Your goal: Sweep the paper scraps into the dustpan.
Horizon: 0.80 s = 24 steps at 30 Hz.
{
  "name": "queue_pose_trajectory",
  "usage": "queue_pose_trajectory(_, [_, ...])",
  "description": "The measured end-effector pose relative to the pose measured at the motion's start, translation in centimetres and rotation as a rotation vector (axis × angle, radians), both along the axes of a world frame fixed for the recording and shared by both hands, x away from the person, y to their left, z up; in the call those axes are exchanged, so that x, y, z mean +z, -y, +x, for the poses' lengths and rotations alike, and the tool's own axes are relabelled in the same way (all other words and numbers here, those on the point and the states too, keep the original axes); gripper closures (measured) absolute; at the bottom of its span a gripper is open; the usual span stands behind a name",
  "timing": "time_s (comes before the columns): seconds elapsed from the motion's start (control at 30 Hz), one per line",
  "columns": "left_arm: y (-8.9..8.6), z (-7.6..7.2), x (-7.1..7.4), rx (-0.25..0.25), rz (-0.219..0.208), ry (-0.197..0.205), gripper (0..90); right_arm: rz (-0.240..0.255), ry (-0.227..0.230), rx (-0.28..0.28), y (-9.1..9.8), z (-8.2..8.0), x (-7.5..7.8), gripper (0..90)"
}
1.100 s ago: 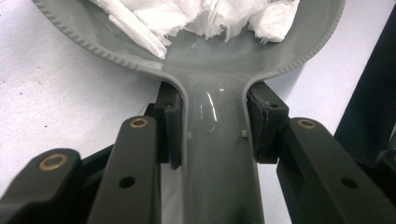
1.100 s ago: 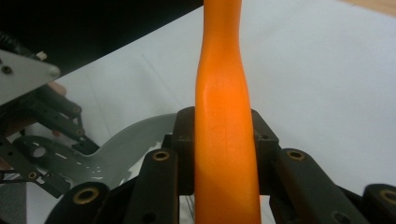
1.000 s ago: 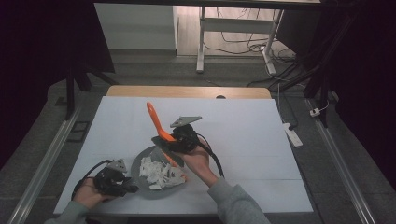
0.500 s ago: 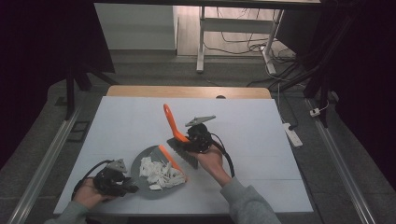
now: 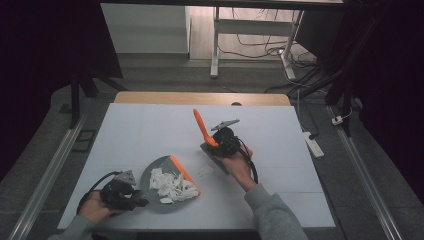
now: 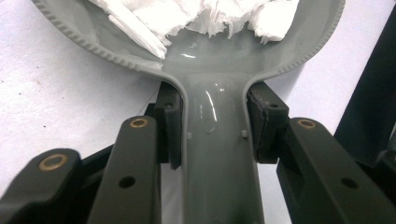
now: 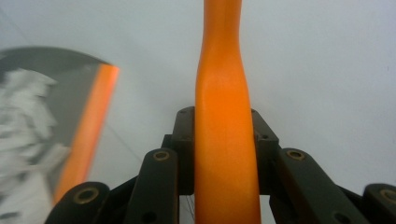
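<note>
A grey dustpan (image 5: 152, 176) with an orange front lip (image 5: 183, 173) lies on the white table, holding a heap of white paper scraps (image 5: 172, 185). My left gripper (image 5: 139, 201) is shut on the dustpan's handle (image 6: 219, 158), the pads pressing both sides just behind the pan. Up close, the scraps (image 6: 210, 16) sit in the pan. My right gripper (image 5: 220, 142) is shut on a brush's orange handle (image 5: 201, 125), which points up and away; the brush's grey head (image 5: 211, 152) is by the table, right of the dustpan. The handle (image 7: 224, 116) runs up between the jaws, with the pan's lip (image 7: 91, 121) to the left.
A few small white scraps (image 5: 204, 171) lie on the table (image 5: 150, 125) between the dustpan lip and the brush. A white power strip (image 5: 314, 145) lies off the table's right edge. Desk legs and cables stand beyond the far edge.
My right gripper has carried the brush to the right, away from the dustpan's lip. The left gripper and the dustpan have stayed where they were.
</note>
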<state>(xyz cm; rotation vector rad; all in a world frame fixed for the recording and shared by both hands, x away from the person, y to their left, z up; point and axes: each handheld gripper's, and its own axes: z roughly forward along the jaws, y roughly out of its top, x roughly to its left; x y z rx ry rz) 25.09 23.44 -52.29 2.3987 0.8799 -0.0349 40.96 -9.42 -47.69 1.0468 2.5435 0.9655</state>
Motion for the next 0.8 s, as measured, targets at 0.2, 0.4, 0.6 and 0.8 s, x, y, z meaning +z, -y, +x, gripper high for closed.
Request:
queue_pose_trajectory(0.2, [0.0,0.1,0.0,-0.002,0.004,-0.002,61.7,0.018,-0.059,0.018,-1.4,0.1,-1.2,70.8])
queue_pose_trajectory(0.4, [0.1,0.0,0.0,0.002,0.002,0.000,61.7,0.036,-0.075,0.122,-5.5,-1.3,-1.5,70.8])
queue_pose_trajectory(0.6, [0.1,0.0,-0.1,0.001,-0.001,0.001,61.7,0.087,-0.096,0.241,-9.4,-3.0,-1.2,70.8])
queue_pose_trajectory(0.8, [0.0,0.0,-0.1,0.000,-0.001,0.003,61.7,0.153,-0.032,0.284,-10.1,-4.0,1.5,70.7])
